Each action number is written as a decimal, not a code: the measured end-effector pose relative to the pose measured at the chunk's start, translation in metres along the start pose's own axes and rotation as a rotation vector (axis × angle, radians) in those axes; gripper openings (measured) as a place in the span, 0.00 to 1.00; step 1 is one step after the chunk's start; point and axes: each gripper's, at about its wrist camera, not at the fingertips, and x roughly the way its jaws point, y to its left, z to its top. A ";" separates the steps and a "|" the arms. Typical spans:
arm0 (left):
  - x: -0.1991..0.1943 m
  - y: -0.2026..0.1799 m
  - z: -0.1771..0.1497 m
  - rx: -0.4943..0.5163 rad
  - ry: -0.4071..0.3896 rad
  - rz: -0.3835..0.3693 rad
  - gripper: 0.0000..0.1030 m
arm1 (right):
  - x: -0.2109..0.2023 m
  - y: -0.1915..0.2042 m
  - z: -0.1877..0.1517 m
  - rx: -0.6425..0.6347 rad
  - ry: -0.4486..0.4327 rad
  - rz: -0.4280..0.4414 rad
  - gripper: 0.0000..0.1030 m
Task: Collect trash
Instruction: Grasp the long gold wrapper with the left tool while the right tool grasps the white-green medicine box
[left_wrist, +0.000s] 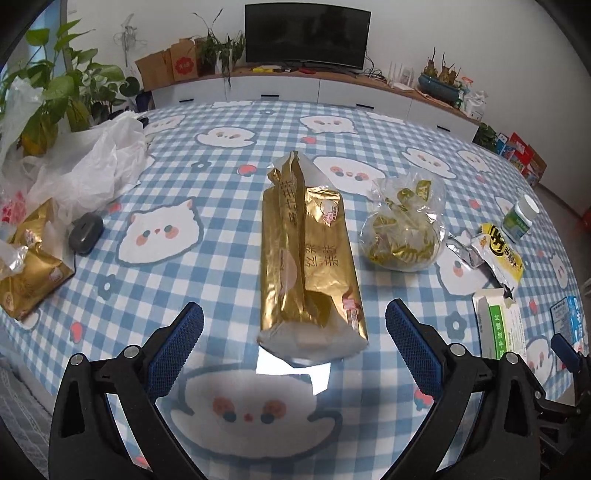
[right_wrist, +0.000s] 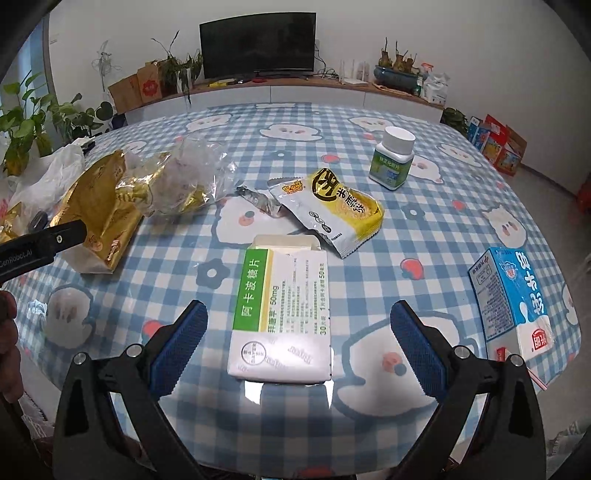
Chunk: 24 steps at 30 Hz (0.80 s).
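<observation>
Plainly "50mg" on medicine box (right_wrist: 280, 314).

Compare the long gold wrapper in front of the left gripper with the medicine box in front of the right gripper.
The gold wrapper is shiny, crinkled foil; the medicine box is stiff white card with a green stripe. The wrapper is long and narrow, with a raised seam along its top; the box is shorter, wider and flat-faced. The wrapper's near end gapes open; the box's far flap is open. Both lie flat on the checked tablecloth, each between open fingers, ungrasped.
</observation>
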 end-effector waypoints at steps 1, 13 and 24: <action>0.004 -0.001 0.004 0.002 0.002 0.006 0.94 | 0.004 0.000 0.002 0.001 0.010 -0.002 0.92; 0.039 -0.002 0.037 0.024 0.035 0.053 0.93 | 0.032 0.000 0.012 0.035 0.094 -0.008 0.92; 0.068 0.000 0.041 0.019 0.133 0.067 0.69 | 0.044 0.009 0.006 0.034 0.140 -0.021 0.87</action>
